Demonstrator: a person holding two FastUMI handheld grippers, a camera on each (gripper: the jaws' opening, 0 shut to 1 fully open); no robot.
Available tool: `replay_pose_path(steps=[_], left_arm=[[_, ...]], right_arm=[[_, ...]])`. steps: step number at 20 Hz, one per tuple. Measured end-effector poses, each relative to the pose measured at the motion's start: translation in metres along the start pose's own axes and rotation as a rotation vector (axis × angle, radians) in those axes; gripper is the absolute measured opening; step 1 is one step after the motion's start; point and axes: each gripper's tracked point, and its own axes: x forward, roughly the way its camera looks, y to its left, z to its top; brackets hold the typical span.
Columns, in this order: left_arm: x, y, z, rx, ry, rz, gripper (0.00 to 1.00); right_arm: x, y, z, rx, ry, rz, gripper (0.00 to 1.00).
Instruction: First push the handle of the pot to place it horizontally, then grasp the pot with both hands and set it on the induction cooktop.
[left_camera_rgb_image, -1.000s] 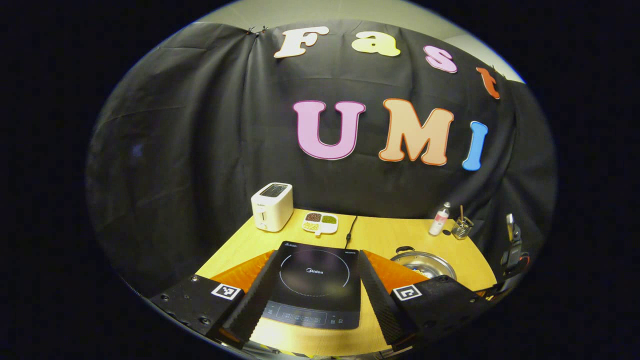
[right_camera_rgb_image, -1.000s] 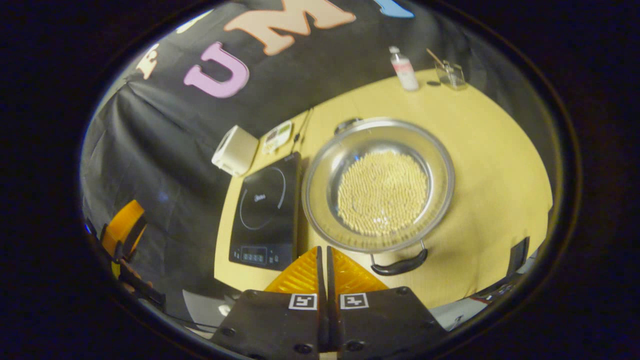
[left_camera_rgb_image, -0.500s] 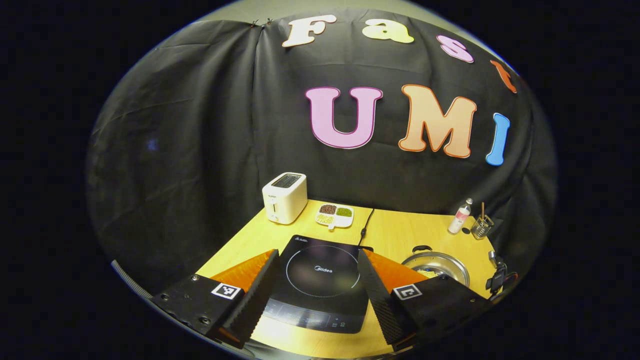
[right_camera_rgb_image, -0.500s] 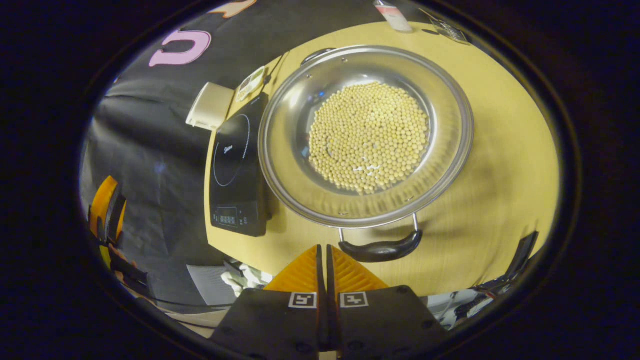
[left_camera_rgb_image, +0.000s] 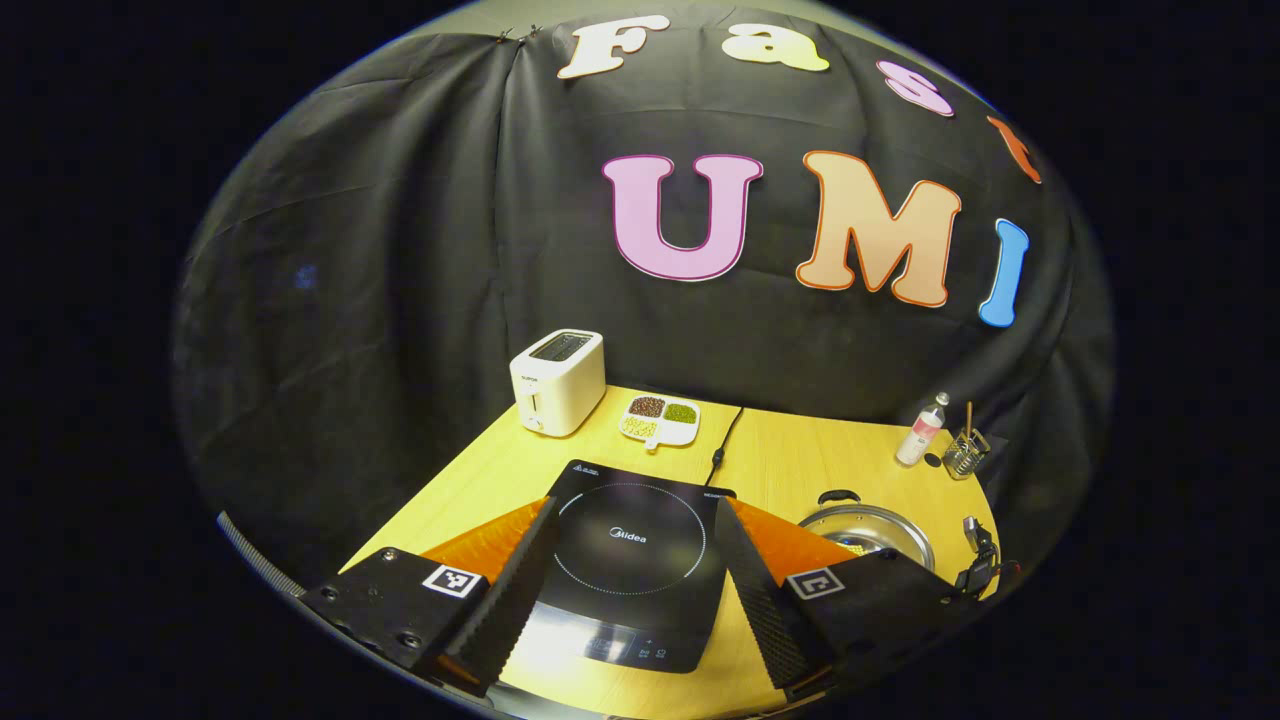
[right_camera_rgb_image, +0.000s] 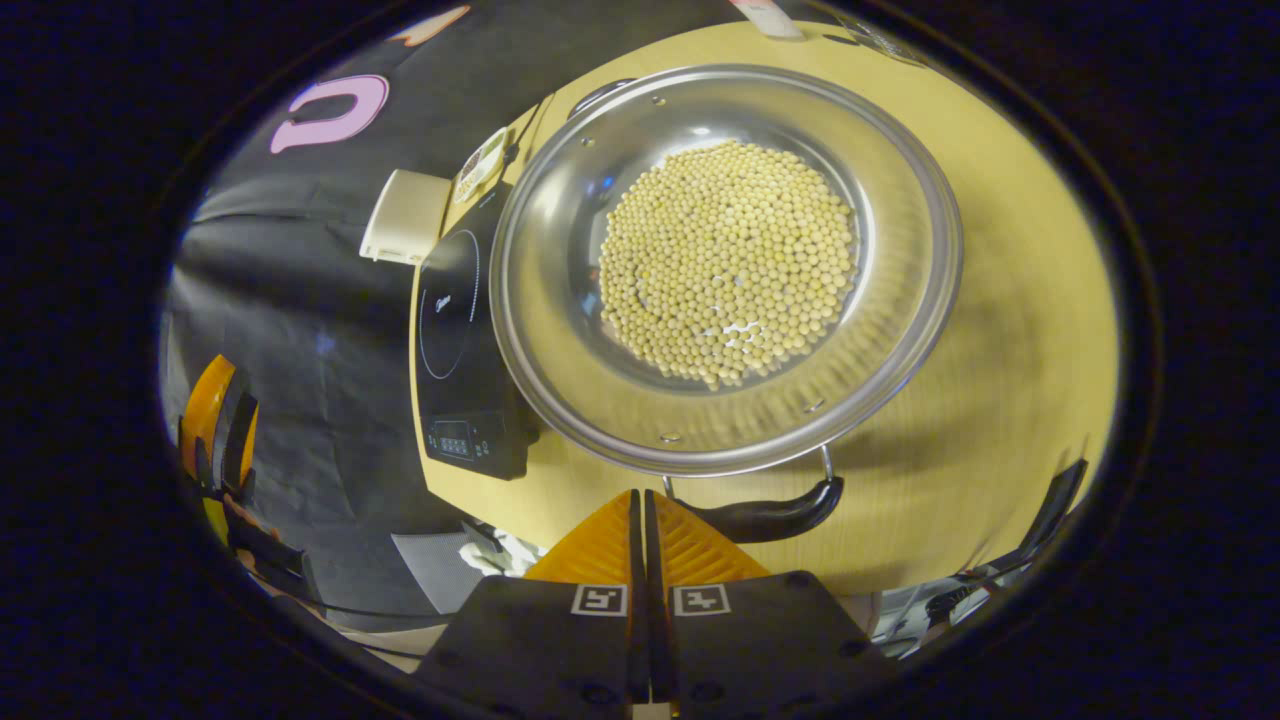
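Nearby, bean-filled pot (right_camera_rgb_image: 725, 270); right tongs (right_camera_rgb_image: 640, 510) together, left tongs (left_camera_rgb_image: 632, 560) apart.

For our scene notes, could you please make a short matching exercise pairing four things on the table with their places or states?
Things:
1. pot
2. toaster
3. cooktop
4. right hand-held gripper

States:
a. bare on top
b. shut, beside a black handle
c. holds pale beans
d. far corner, by the wall

Pairs: 1-c, 2-d, 3-a, 4-b
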Motion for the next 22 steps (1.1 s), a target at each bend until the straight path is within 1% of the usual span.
replay_pose_path(steps=[1,7,10,14,16,19,20,22], left_arm=[[0.002,-0.003,-0.001,0.001,0.006,-0.002,0.95],[0.016,-0.027,-0.002,0.007,0.030,-0.019,0.95],[0.021,-0.040,-0.002,0.004,0.044,-0.023,0.95],[0.027,-0.058,-0.003,0.003,0.051,-0.032,0.95],[0.029,-0.068,-0.005,0.008,0.053,-0.038,0.95],[0.033,-0.079,-0.004,0.012,0.049,-0.051,0.95],[0.034,-0.083,-0.004,0.011,0.049,-0.057,0.95],[0.036,-0.088,-0.006,0.013,0.055,-0.067,0.95]], right_arm=[[-0.002,-0.003,0.001,0.005,0.002,-0.003,0.03],[-0.023,-0.037,0.006,0.037,0.012,-0.014,0.02],[-0.038,-0.058,0.015,0.029,0.012,-0.040,0.03],[-0.056,-0.096,0.032,-0.030,-0.019,-0.134,0.03],[-0.070,-0.120,0.053,-0.047,-0.056,-0.184,0.03],[-0.084,-0.142,0.084,-0.038,-0.111,-0.233,0.03],[-0.084,-0.152,0.089,-0.041,-0.127,-0.263,0.03],[-0.088,-0.165,0.097,-0.027,-0.149,-0.282,0.03]])
